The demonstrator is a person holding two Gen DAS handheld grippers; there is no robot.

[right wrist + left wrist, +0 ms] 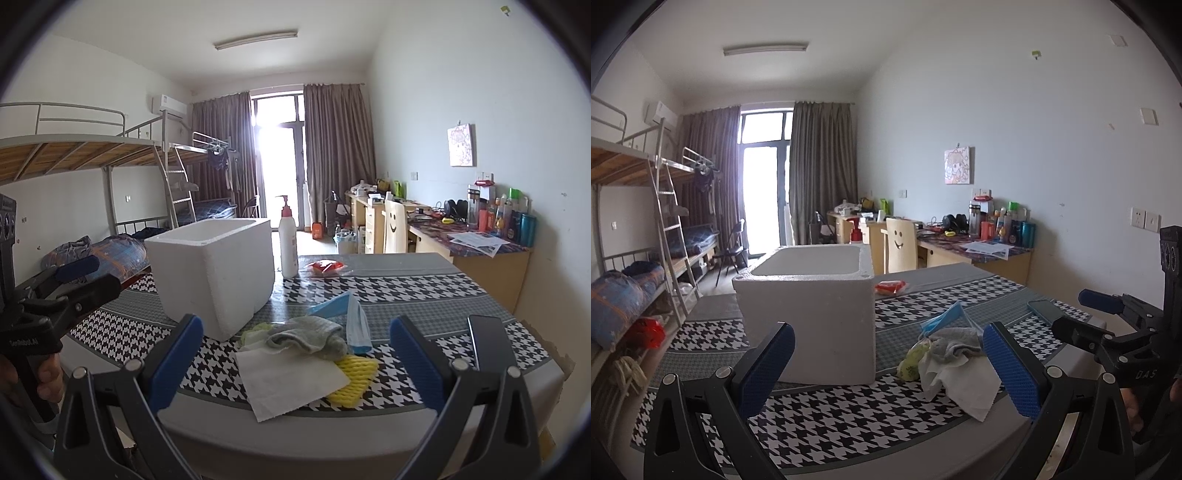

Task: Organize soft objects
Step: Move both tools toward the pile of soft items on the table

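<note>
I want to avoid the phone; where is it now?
The dark flat phone lies at the table's right edge, right of the blue face mask, beyond the right gripper.

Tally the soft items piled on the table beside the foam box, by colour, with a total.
Grey: 1, the sock
White: 1, the tissue
Blue: 1, the face mask
Yellow: 1, the foam net
Pale green: 1, the crumpled piece
Total: 5

Both wrist views low, near, sharing foam box [807,314]
</note>
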